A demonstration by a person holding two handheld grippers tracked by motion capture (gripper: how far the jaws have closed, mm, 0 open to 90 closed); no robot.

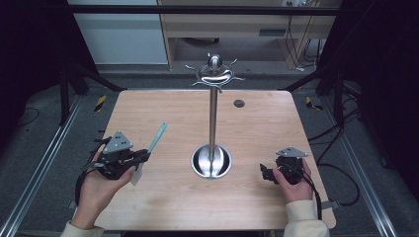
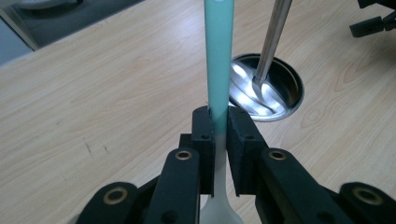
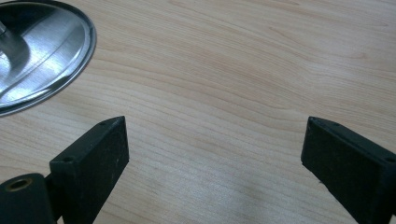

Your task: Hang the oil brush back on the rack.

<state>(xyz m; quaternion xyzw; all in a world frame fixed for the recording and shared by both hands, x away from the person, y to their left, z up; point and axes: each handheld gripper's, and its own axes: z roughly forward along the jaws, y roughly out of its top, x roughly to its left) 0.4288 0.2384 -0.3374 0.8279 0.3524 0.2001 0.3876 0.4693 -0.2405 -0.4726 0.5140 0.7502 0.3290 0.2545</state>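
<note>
Jaws of your left hand-held gripper (image 2: pixel 217 122) pinch the teal spatula (image 2: pixel 218 56) mid-handle, probably for hanging on the metal stand (image 1: pixel 213 113); your right hand-held gripper (image 3: pixel 212 154) waits spread wide.

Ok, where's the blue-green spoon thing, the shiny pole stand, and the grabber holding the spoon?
Spatula (image 2: pixel 218 56), left gripper view, on its teal handle.
Metal stand (image 1: pixel 213 118), high view, on its upright pole.
Left hand-held gripper (image 2: pixel 218 128), left gripper view, between the fingertips clamping the spatula.

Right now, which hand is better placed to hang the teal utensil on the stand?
Left. The left gripper is already shut on the teal utensil, handle pointing toward the metal stand. The right gripper sits open over bare table, holding nothing.
</note>
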